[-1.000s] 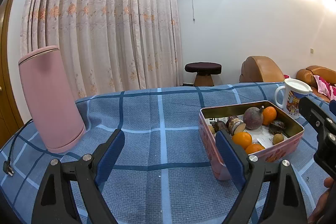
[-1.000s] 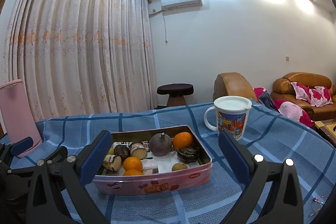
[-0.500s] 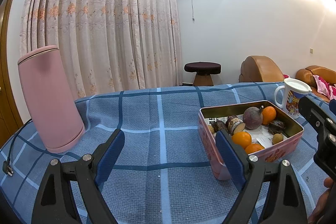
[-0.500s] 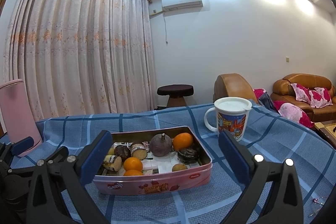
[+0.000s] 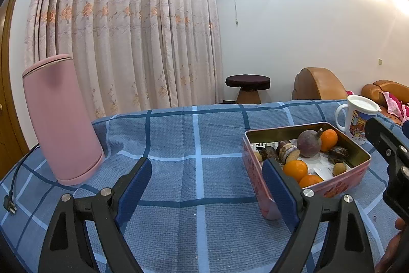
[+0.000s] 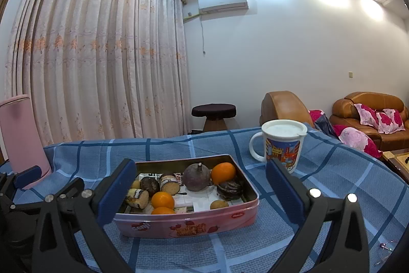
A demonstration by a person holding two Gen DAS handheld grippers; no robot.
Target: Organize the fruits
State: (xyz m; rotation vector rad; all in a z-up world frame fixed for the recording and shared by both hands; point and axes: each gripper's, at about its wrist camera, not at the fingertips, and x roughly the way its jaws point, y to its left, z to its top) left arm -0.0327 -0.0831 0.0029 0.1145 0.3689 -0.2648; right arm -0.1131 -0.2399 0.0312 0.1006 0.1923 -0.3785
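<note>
A pink tin box (image 6: 186, 223) stands on the blue checked tablecloth and also shows in the left wrist view (image 5: 337, 186). It holds three oranges (image 6: 223, 173), a dark purple round fruit (image 6: 196, 177), a small brown fruit (image 6: 219, 204) and several brown cut pieces (image 6: 168, 183). My right gripper (image 6: 199, 186) is open and empty, just in front of the tin. My left gripper (image 5: 207, 186) is open and empty over bare cloth, left of the tin.
A tall pink canister (image 5: 60, 119) stands at the left with a black power plug (image 5: 10, 206) near it. A white printed mug with a lid (image 6: 281, 145) stands behind the tin at the right. A stool and sofas lie beyond the table.
</note>
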